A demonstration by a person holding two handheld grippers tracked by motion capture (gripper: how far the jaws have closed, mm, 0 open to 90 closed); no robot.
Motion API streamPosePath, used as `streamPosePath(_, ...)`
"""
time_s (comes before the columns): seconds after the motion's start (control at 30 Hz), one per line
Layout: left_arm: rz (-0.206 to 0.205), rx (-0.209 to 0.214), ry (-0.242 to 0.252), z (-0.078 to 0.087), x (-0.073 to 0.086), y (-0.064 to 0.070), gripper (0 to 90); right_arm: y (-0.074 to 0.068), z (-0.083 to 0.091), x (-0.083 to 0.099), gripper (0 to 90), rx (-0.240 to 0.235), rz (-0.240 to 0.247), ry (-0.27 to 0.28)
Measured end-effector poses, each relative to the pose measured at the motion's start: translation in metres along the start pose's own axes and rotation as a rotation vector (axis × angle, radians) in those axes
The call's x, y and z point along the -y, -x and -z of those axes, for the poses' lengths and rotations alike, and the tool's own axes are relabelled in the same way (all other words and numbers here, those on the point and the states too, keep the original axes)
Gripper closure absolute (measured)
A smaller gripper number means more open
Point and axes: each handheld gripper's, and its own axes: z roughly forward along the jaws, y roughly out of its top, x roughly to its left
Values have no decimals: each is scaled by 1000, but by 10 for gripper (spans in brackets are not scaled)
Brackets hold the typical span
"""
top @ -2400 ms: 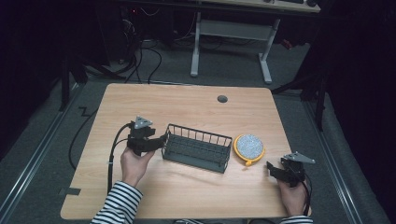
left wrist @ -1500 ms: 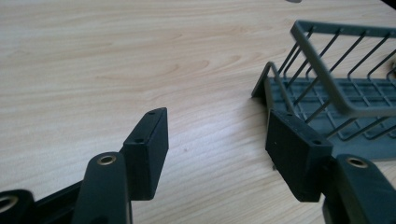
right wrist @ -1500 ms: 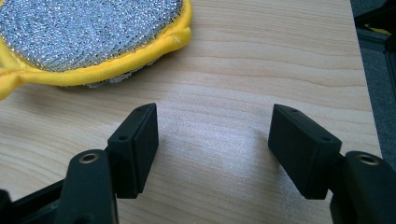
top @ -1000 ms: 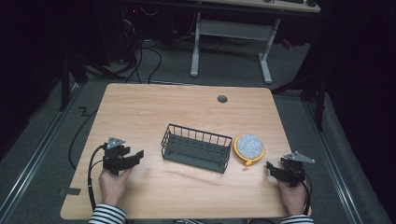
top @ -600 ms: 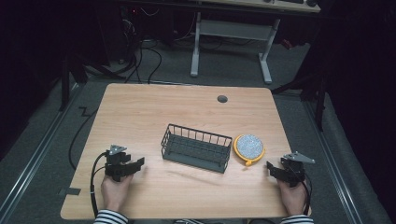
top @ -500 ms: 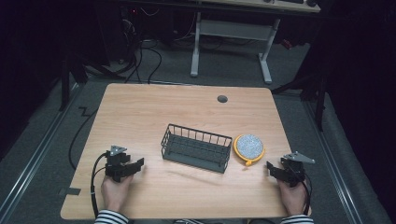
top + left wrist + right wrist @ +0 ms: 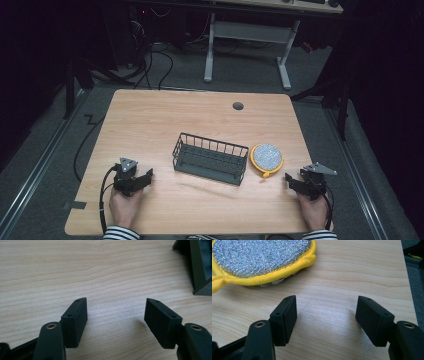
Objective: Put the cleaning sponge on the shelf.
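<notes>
The round yellow-rimmed silver mesh scrubber [image 7: 267, 157] is seen right of centre on the light wooden desk [image 7: 150, 120], touching the dark wire basket [image 7: 210, 158]. It lies just up-left of the right claw [image 7: 289, 178], the nearer one, spread open and empty. The left claw [image 7: 147, 176], lower left, is likewise spread open and empty.

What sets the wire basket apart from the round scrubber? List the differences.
The wire basket is dark, rectangular and open-sided, standing up off the table; the scrubber is round, silvery with a yellow rim, and lies flat. The basket sits near the table's middle, the scrubber to its right, closer to the right gripper. The basket looks the larger. Both rest on the wooden table, neither held.
</notes>
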Motion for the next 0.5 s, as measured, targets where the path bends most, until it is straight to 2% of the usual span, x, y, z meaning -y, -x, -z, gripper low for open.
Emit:
streamPosePath(0.13, -17, -9, -5, -1, 0, 2, 349, 1, 0, 0, 349, -12, 3, 2)
streamPosePath(0.17, -36, -16, -10, -1, 0, 4, 334, 1, 0, 0, 352, -16, -1, 2)
streamPosePath(0.27, -53, -29, -15, -2, -1, 6, 327, 3, 0, 0, 359, -24, -13, 8)
streamPosePath(0.3, -54, -29, -16, -2, -1, 6, 321, 4, 2, -2, 400, -36, -24, -14)
streamPosePath(0.37, -53, -31, -17, -2, 0, 6, 319, 5, 3, -4, 416, -40, -28, -28)
streamPosePath(0.4, -52, -31, -17, -2, 0, 6, 318, 6, 4, -7, 417, -61, -39, -38)
streamPosePath(0.5, -52, -29, -17, -2, 0, 6, 317, 6, 9, -14, 418, -85, -45, -22)
